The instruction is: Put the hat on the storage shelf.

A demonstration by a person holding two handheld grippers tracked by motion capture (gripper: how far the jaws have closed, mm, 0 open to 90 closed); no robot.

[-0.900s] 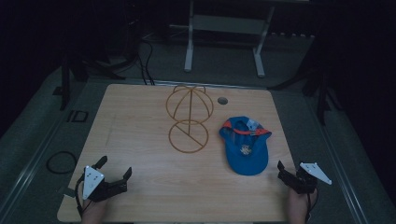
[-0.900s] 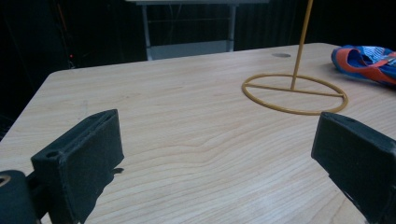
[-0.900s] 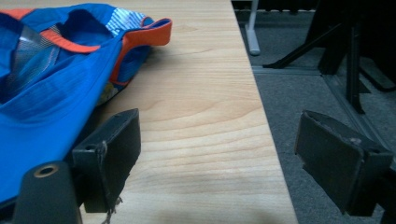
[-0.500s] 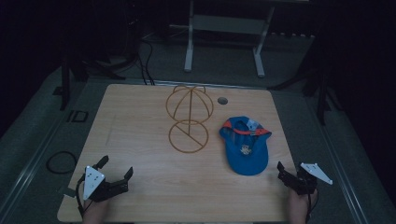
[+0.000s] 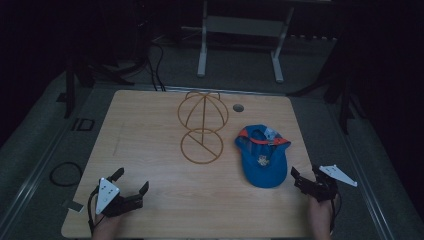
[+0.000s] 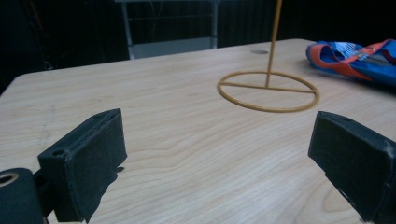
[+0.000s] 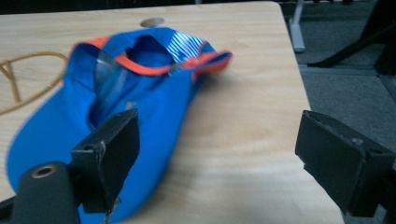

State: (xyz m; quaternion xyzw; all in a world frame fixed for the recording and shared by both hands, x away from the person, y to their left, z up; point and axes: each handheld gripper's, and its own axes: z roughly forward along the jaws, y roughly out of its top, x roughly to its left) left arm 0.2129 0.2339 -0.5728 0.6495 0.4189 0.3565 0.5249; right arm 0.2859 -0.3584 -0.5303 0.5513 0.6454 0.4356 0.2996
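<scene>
Right gripper [image 5: 306,179]: you hold it low at the table's near right corner, jaws spread wide, nothing between them.
Cap [image 5: 262,156]: blue with orange trim, flat on the table [image 5: 150,125] just ahead and left of your right gripper; in the right gripper view its brim [image 7: 51,140] runs behind the left-hand jaw, though contact cannot be told.
Left gripper [image 5: 131,184]: your jaws stand wide apart over bare wood, holding nothing.
Stand [image 5: 202,132]: a gold wire stand, upright, ahead and to the right of your left gripper, well apart from it; the cap lies just beside its ring base [image 6: 268,91].
</scene>
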